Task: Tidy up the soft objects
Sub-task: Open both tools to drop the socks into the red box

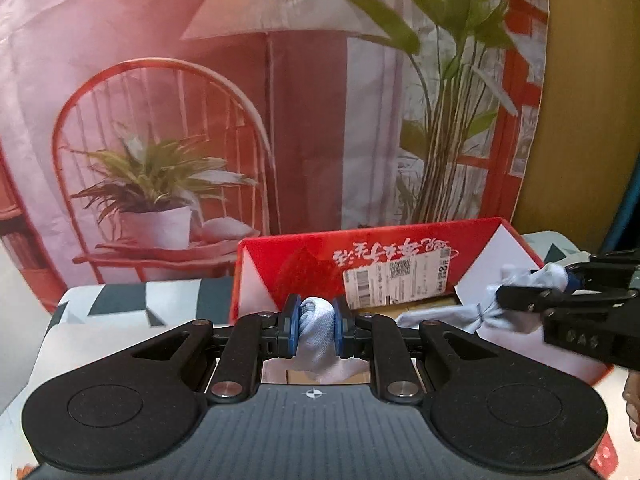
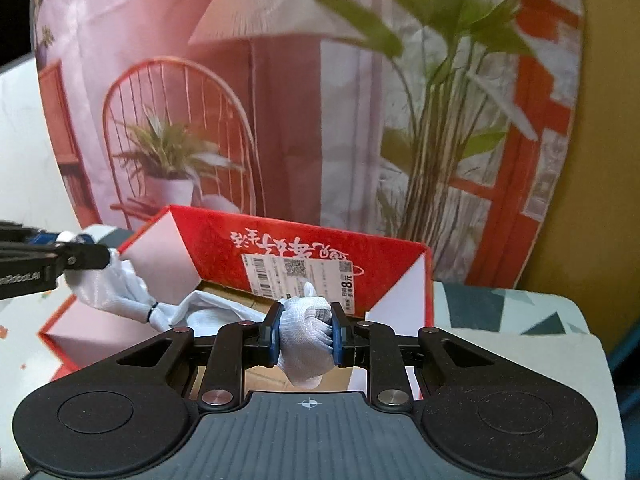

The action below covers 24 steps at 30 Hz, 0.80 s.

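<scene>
My left gripper (image 1: 316,330) is shut on one end of a bundle of white knitted gloves (image 1: 320,336). My right gripper (image 2: 305,332) is shut on the other end of the white gloves (image 2: 306,324). The bundle, tied with a black band (image 2: 151,312), hangs between both grippers above an open red cardboard box (image 2: 304,252). In the left wrist view the right gripper (image 1: 568,280) shows at the right with the cloth (image 1: 520,300). In the right wrist view the left gripper (image 2: 64,246) shows at the left. The box (image 1: 400,256) has a white shipping label.
The box stands on a table with a black-and-white triangle cloth (image 2: 500,308). A printed backdrop (image 1: 200,120) of a red chair, lamp and plants stands close behind the box. A yellow wall (image 2: 600,160) is at the right.
</scene>
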Available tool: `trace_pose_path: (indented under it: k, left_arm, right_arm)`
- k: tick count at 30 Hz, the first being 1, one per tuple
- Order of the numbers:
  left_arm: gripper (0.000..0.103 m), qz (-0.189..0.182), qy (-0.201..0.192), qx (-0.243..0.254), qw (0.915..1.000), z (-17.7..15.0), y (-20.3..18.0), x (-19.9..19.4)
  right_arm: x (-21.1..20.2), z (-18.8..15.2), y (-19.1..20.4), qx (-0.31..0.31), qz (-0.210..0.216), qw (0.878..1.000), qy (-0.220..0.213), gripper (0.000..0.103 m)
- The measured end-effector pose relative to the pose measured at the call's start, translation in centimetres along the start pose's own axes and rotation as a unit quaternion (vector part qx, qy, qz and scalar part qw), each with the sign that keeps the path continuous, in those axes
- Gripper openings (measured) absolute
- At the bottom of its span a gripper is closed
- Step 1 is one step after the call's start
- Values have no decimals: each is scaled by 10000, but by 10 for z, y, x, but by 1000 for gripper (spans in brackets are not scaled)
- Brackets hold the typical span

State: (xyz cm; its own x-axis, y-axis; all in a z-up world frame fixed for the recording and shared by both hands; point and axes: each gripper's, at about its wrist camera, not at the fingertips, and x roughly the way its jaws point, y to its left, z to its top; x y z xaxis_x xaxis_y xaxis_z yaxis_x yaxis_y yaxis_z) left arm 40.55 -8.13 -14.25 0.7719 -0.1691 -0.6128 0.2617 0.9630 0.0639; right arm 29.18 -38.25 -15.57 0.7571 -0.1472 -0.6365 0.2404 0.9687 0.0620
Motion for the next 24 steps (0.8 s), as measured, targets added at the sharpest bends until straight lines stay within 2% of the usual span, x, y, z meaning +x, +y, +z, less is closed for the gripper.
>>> trace_pose_path:
  k: [6,10,11,12,13,14,15,16,18,22,24]
  left_arm:
    - [18,38,77,124,9999,14,2,34]
    - [20,-142,145,139,9997,21,5,48]
    - [25,-215,195,120,9995,21,7,50]
    - [39,-255,229,102,9994,22,8,53]
    - [48,-311,235,83,9992,21,9,53]
    - [61,-356,192,72,9992,20,10,52]
    - [67,-392,134,70,9991,20,11,49]
    - [69,-424,96,76,9990,19,11,47]
    - [70,-468,77,90,9988,18,11,39]
    - [73,-458,-8,96,9989,13,13,14]
    - [79,-433,-72,95,9990,8,13,0]
  right_arm:
    - [44,10,2,-97,-112,9985,525,21]
    - [59,17,0,-49,-164,9973,711,22]
    - [61,18,-1,-65,-196,9970,747,22]
    - [64,17,-1,-77,-284,9966,770,26]
    - [65,17,-3,-54,-364,9962,795,29]
    - [67,18,-6,-7,-385,9958,828,33]
    - [67,18,-8,63,-379,9957,841,33]
    - [65,18,-11,146,-378,9958,821,33]
    - [58,17,-13,226,-412,9960,755,44]
    - [32,13,-13,271,-357,9976,531,46]
    - [18,9,-10,255,-316,9983,411,51]
